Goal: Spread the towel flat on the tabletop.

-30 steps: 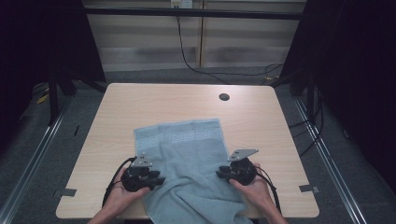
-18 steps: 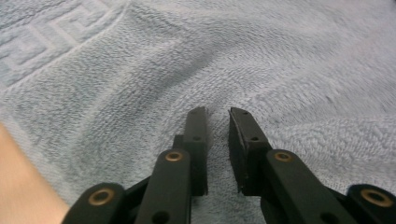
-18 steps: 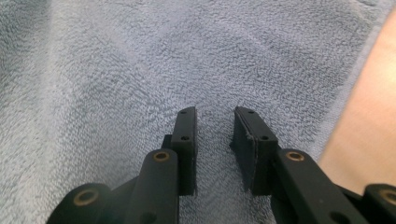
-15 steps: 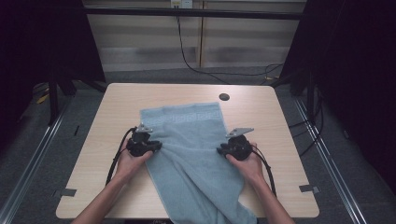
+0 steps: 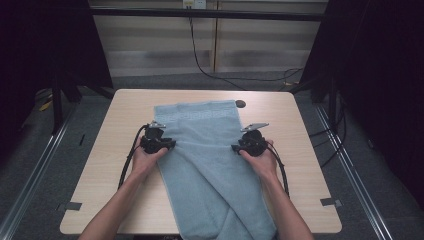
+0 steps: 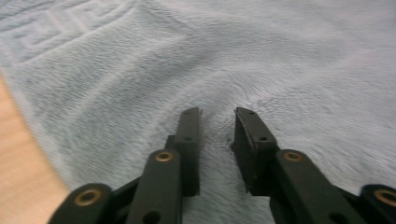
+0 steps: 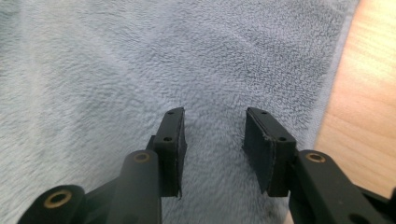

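The towel's [image 5: 210,165] near end runs off the table's [image 5: 115,190] front edge, out of frame, and there's no readable writing, just a woven key-pattern band at its far end. Left tool [image 5: 167,144] sits at the towel's left edge, right tool [image 5: 239,147] at its right. Both have just been opening: left jaws narrow, right wider, nothing pinched, pile under them.

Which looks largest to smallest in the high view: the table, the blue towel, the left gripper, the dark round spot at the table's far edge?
1. table
2. blue towel, which overhangs the near edge
3. left gripper
4. dark round spot; it lies farther from the camera, but is plainly smallest.
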`<state>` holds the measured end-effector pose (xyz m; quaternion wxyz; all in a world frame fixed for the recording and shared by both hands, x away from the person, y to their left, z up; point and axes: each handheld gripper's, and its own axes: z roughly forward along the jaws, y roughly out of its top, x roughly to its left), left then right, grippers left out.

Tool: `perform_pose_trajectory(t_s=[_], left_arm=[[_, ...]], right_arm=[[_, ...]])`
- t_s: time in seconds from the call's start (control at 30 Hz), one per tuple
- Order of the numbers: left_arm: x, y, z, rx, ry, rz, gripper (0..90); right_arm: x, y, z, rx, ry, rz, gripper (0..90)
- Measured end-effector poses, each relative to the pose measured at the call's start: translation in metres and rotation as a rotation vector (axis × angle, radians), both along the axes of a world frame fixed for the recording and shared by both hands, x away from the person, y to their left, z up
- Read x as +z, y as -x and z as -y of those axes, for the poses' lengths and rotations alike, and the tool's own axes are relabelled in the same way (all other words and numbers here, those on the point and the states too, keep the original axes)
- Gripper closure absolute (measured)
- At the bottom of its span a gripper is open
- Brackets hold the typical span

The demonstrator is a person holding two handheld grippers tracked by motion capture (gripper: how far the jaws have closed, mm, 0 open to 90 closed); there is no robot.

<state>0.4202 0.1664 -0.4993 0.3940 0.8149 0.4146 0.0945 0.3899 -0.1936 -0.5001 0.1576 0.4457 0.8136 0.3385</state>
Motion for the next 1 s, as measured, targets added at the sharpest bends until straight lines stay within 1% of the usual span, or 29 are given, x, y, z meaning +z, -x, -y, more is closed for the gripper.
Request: perform_pose_trajectory(t_s=[0.03,0.07,0.1,0.13,0.17,0.2,0.27,0.3,0.33,0.37,0.4,0.43,0.47,0.5,0.53,0.57,0.6,0.63,0.67,0.7,0.73,0.77,0.8,0.87,0.9,0.97,1.0], left_arm=[[0.004,0.006,-0.003,-0.02,0.032,0.007,70.2],[0.011,0.017,-0.006,-0.039,0.065,0.025,70.1],[0.016,0.024,-0.007,-0.051,0.076,0.039,69.3],[0.021,0.034,-0.01,-0.074,0.097,0.046,68.7],[0.025,0.045,-0.011,-0.086,0.115,0.054,68.3],[0.027,0.056,-0.012,-0.1,0.12,0.055,68.2],[0.028,0.078,-0.013,-0.147,0.126,0.077,68.3],[0.027,0.088,-0.012,-0.169,0.136,0.068,68.5],[0.026,0.096,-0.012,-0.187,0.155,0.047,68.9],[0.026,0.104,-0.01,-0.207,0.162,0.041,69.3],[0.025,0.112,-0.007,-0.236,0.16,0.039,69.5],[0.023,0.119,-0.004,-0.262,0.153,0.034,69.7],[0.021,0.124,-0.001,-0.283,0.157,0.015,69.6],[0.018,0.129,0.002,-0.301,0.143,0.014,69.6],[0.016,0.133,0.005,-0.318,0.124,0.012,69.2],[0.014,0.137,0.008,-0.32,0.128,0.009,69.0],[0.012,0.141,0.011,-0.332,0.136,0.003,68.7],[0.011,0.145,0.015,-0.356,0.125,-0.003,68.2],[0.009,0.148,0.018,-0.363,0.102,0.01,67.4],[0.006,0.151,0.021,-0.363,0.081,0.022,66.7],[0.002,0.151,0.024,-0.369,0.065,-0.002,65.9],[-0.002,0.151,0.026,-0.371,0.025,-0.011,65.5],[-0.003,0.153,0.026,-0.383,0.015,0.021,66.7],[-0.002,0.153,0.023,-0.382,-0.024,0.037,68.8],[-0.002,0.153,0.021,-0.366,-0.023,0.043,70.6],[-0.002,0.15,0.013,-0.332,-0.009,0.017,74.3],[-0.002,0.15,0.01,-0.327,-0.015,0.027,75.3]], right_arm=[[0.003,0.003,0.001,0.007,-0.009,0.001,59.2],[0.006,0.006,0.004,0.015,-0.028,0.002,59.5],[0.01,0.012,0.007,0.02,-0.038,0.015,60.5],[0.013,0.016,0.009,0.024,-0.042,0.018,61.2],[0.016,0.02,0.011,0.034,-0.034,0.022,62.1],[0.018,0.026,0.014,0.037,-0.04,0.029,62.6],[0.021,0.037,0.019,0.049,-0.088,0.027,64.9],[0.022,0.043,0.02,0.056,-0.102,0.029,65.5],[0.022,0.049,0.02,0.061,-0.11,0.032,66.1],[0.021,0.054,0.02,0.072,-0.114,0.03,66.7],[0.02,0.059,0.019,0.084,-0.113,0.021,66.8],[0.019,0.064,0.017,0.095,-0.1,0.018,66.9],[0.018,0.068,0.016,0.102,-0.1,0.019,67.2],[0.017,0.072,0.015,0.112,-0.11,0.01,67.3],[0.016,0.076,0.014,0.115,-0.111,0.005,67.4],[0.014,0.079,0.013,0.123,-0.104,-0.002,67.4],[0.012,0.083,0.011,0.134,-0.103,-0.005,67.4],[0.011,0.087,0.009,0.142,-0.094,-0.007,67.2],[0.01,0.091,0.008,0.149,-0.092,-0.007,66.9],[0.01,0.094,0.008,0.153,-0.099,-0.013,66.6],[0.01,0.098,0.008,0.155,-0.1,-0.013,66.4],[0.009,0.1,0.009,0.16,-0.1,-0.011,66.3],[0.01,0.101,0.009,0.158,-0.097,-0.012,66.2],[0.007,0.103,0.01,0.162,-0.097,-0.018,66.2],[0.005,0.104,0.011,0.161,-0.088,-0.023,66.2],[0.001,0.104,0.012,0.16,-0.065,-0.036,66.1],[0.0,0.104,0.013,0.161,-0.068,-0.033,66.3]])
